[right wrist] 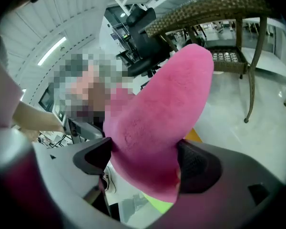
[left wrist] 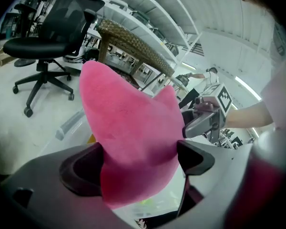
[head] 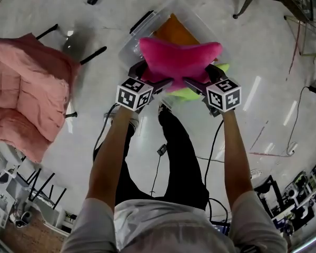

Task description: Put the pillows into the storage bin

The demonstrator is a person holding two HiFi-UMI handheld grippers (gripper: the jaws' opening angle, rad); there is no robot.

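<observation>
**Head view, read left to right.**

- **Left edge:** a pink quilt lies draped over a chair. It is no part of the task.
- **Left of centre:** the left gripper has its fingers clamped on one end of the pink pillow. The plush bulges out on either side of the pinch.
- **Upper centre:** the pink pillow is held in the air between the two grippers, directly over the clear bin, which stands on the floor. An orange pillow lies in the bin. A green pillow shows just under the pink pillow's lower edge.
- **Right of centre:** the right gripper has its fingers pressed into the pillow's other end in the same way.

**Handling (judged).** The pink pillow appears light, soft and fuzzy. It squashes deeply where it is gripped, so it is neither fragile nor likely to slip. The best hold is at a narrow end or corner, where the filling compresses enough to fit between the fingers. The thick middle looks too full for that. Let go over the bin, it should drop in, though it may sit high on the pillows beneath and need pressing down.
</observation>
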